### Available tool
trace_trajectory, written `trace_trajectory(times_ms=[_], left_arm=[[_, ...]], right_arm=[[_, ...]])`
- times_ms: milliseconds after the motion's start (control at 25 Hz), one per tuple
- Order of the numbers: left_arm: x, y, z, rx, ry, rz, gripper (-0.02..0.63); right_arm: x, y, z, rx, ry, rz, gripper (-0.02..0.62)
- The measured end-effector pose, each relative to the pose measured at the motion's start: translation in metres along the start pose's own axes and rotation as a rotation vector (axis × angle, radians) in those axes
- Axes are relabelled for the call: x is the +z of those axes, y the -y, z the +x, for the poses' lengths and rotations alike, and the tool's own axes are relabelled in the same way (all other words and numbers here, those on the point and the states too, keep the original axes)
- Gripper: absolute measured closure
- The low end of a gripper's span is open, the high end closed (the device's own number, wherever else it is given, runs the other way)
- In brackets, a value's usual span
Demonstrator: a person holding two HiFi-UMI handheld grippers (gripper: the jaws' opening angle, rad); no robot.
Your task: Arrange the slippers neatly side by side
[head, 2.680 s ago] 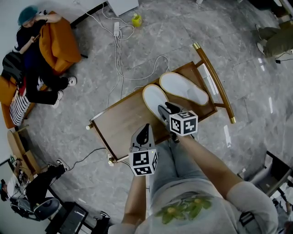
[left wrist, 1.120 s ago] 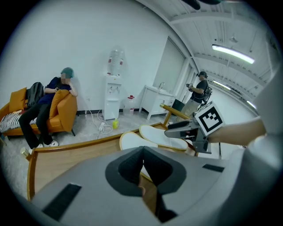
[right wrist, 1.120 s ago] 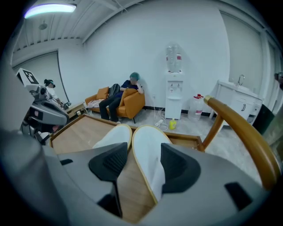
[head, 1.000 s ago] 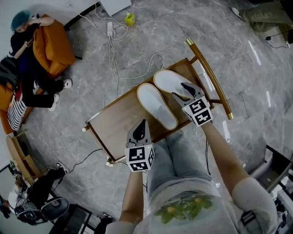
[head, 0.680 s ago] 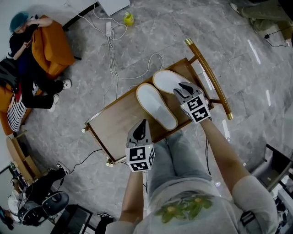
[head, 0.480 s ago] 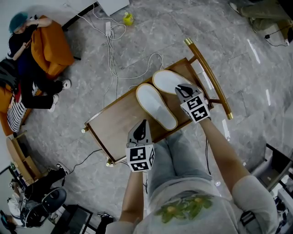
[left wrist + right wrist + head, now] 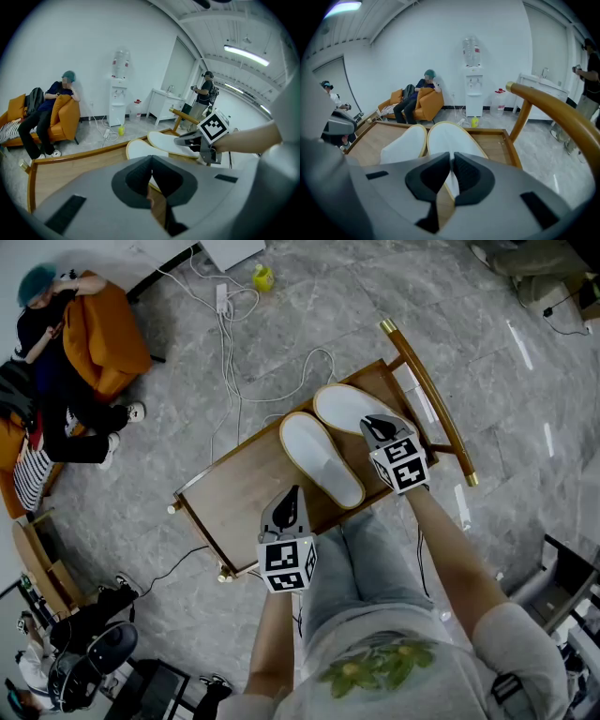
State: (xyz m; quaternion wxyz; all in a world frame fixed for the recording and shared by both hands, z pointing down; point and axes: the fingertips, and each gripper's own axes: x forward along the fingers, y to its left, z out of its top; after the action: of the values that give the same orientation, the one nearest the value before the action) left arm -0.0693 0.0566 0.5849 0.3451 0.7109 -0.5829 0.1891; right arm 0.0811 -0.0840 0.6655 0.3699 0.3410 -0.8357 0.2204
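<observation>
Two white slippers lie close together on a wooden cart tray. The left slipper lies free. My right gripper sits at the heel end of the right slipper. Its jaws have just been closing and now pinch that slipper's white heel edge. My left gripper hovers over the tray's near edge, shut with nothing in it. The left gripper view shows both slippers and the right gripper beyond them.
The cart's gold handle bar rises just right of the right slipper. Cables and a yellow bottle lie on the grey floor behind. A person sits on an orange sofa at the far left. My legs are under the tray's near edge.
The right gripper left the left slipper's heel and went over to the right slipper. There its open jaws closed on the heel edge. The left gripper stayed put.
</observation>
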Motion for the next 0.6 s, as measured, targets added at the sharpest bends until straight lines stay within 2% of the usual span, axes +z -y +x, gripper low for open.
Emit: trace_trajectory(times_ms=[400,600], left_arm=[[0.0024,-0.0039,0.0029,-0.006,-0.004,-0.002,0.589],[0.0022,-0.0038,0.0052,-0.011,-0.007,0.002,0.591]], right_arm=[[-0.0029,-0.0072,0.0004,-0.044,-0.047,0.109,0.565],[-0.0101,-0.0091,-0.0015,-0.076,-0.082,0.195,0.565]])
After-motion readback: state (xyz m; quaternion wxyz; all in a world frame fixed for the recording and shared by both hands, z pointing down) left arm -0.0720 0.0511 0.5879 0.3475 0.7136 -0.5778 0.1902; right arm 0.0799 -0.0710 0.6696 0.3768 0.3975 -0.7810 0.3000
